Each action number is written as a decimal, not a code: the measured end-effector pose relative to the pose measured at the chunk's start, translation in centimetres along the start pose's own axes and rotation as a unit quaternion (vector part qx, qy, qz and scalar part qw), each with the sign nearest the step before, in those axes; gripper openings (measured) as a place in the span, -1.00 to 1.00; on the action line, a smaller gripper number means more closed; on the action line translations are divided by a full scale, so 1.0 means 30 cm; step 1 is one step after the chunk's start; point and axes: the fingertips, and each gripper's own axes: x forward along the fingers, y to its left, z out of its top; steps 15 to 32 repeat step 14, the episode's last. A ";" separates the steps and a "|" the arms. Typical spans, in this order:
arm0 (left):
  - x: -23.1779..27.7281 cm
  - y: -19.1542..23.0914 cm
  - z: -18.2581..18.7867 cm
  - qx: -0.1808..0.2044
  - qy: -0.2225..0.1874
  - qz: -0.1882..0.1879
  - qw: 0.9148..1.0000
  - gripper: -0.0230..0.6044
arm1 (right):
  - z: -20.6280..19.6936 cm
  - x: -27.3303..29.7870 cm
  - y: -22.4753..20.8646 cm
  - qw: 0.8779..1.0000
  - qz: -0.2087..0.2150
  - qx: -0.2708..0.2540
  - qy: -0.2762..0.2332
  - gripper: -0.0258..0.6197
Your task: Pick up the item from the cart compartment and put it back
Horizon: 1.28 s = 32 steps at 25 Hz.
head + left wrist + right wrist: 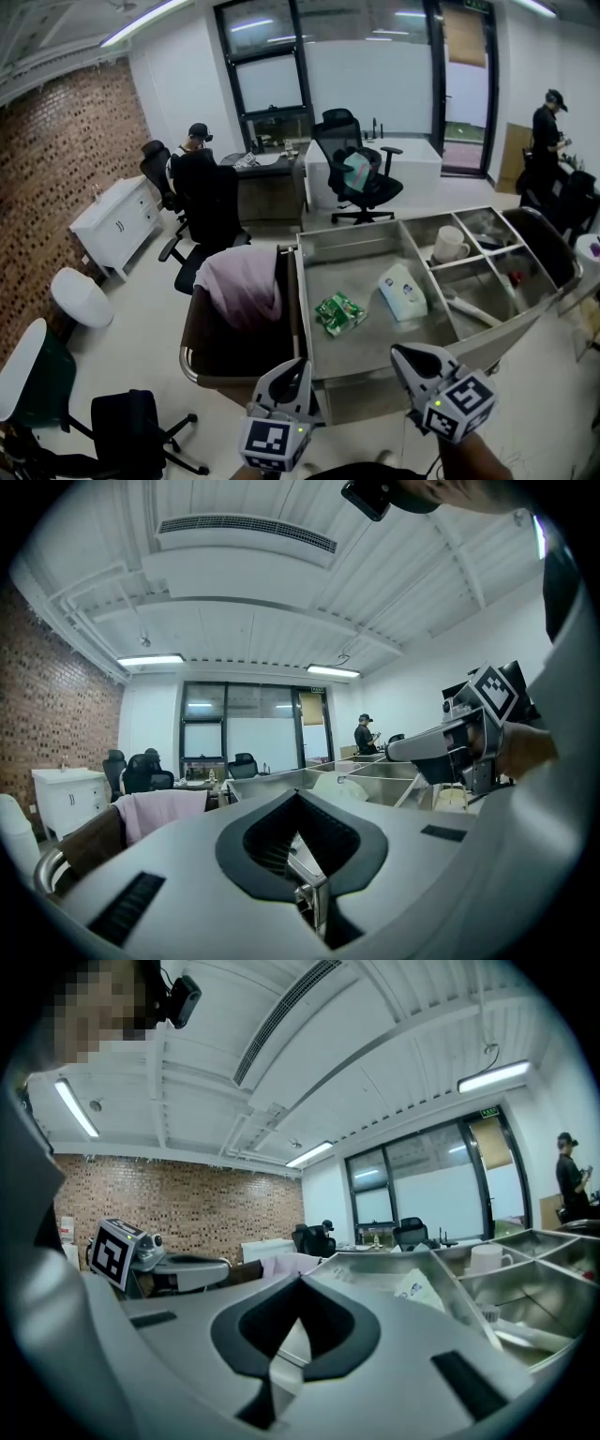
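A steel cart with several compartments stands in front of me. Its large compartment holds a green packet and a white and blue packet. A white mug sits in a smaller compartment behind them. My left gripper hovers at the cart's near edge, shut with nothing in it. My right gripper is beside it, also shut and empty, just short of the large compartment. In the left gripper view the jaws meet tip to tip. In the right gripper view the jaws are pressed together, with the cart ahead.
A brown bin with a pink cloth adjoins the cart's left side. Black office chairs and desks stand behind, with a seated person there. Another person stands at the far right. A white cabinet lines the brick wall.
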 end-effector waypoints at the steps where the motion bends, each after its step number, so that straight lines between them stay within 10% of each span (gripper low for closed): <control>1: 0.000 -0.001 0.001 -0.001 0.000 0.000 1.000 -0.93 | 0.000 0.000 0.000 1.000 0.000 0.001 0.000 -0.92; 32: 0.003 -0.013 0.020 -0.010 0.003 0.001 1.000 -0.93 | 0.002 0.001 -0.002 1.000 0.001 0.000 0.000 -0.92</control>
